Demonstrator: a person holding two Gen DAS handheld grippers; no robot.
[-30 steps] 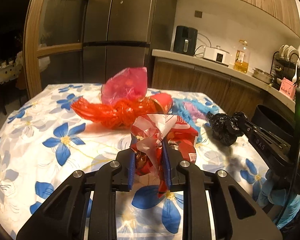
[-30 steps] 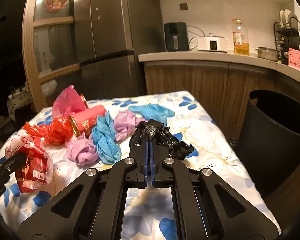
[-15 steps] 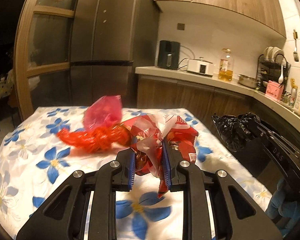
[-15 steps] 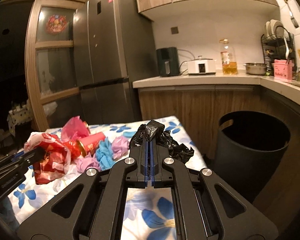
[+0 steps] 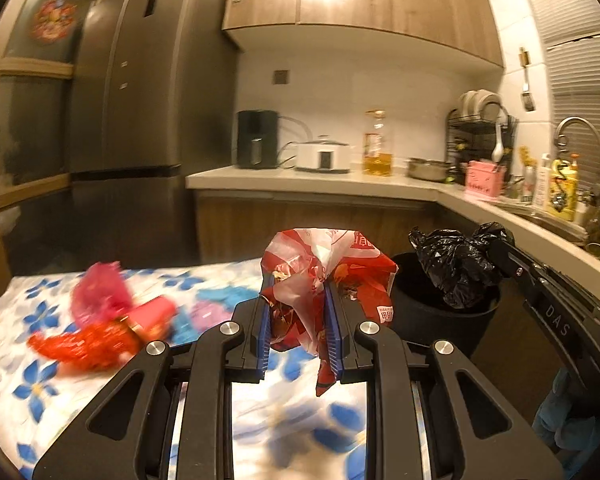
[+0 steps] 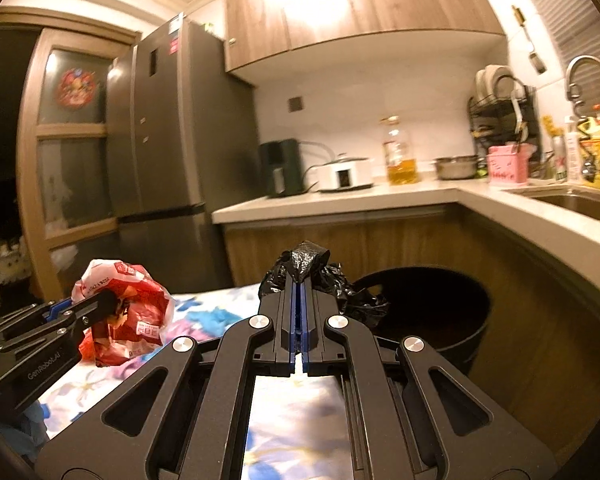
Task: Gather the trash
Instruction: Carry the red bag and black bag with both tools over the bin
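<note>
My left gripper is shut on a crumpled red and white snack wrapper and holds it above the table; both show at the left of the right wrist view, gripper and wrapper. My right gripper is shut on a black plastic bag, held near the rim of the black trash bin. In the left wrist view the black bag hangs over the bin.
On the flowered tablecloth lie a red wrapper, a pink bag, a red cup and blue and purple scraps. A wooden counter with appliances stands behind the bin.
Both grippers have risen and moved right, away from the table and toward the bin, each carrying its trash. The bin now sits just below the black bag.
</note>
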